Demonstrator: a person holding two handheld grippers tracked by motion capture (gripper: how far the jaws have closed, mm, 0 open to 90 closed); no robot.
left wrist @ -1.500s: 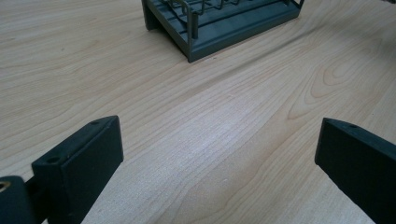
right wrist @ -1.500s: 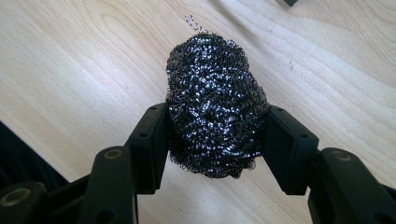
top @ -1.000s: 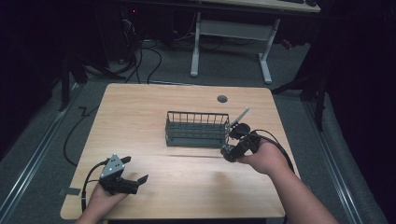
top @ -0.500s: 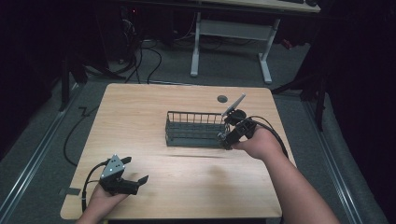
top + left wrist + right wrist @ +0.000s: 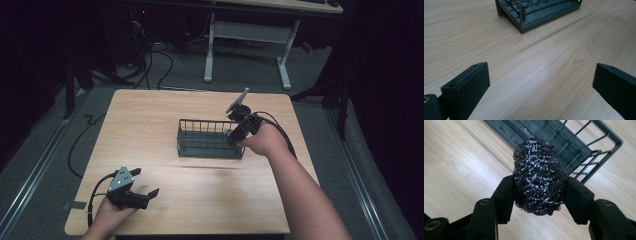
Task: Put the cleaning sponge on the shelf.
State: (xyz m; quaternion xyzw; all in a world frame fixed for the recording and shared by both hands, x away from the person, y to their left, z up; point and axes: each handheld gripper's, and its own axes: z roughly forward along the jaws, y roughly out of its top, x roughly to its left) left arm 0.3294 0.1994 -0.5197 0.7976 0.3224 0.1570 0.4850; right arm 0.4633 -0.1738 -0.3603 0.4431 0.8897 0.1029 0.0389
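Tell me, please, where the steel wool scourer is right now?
The steel wool scourer is clamped in the right tongs, held above the table at the right end of the wire rack.

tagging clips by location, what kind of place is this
Probably a lab or recording workspace, not a kitchen: a lone wooden table on grey carpet, a white-legged desk behind with loose cables on the floor, and dark surroundings.

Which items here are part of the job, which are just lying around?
In play:
- steel wool scourer, clamped in the right gripper
- wire rack, just beyond it

Idle or background:
- left gripper, open near the table edge
- round grommet
- white desk frame
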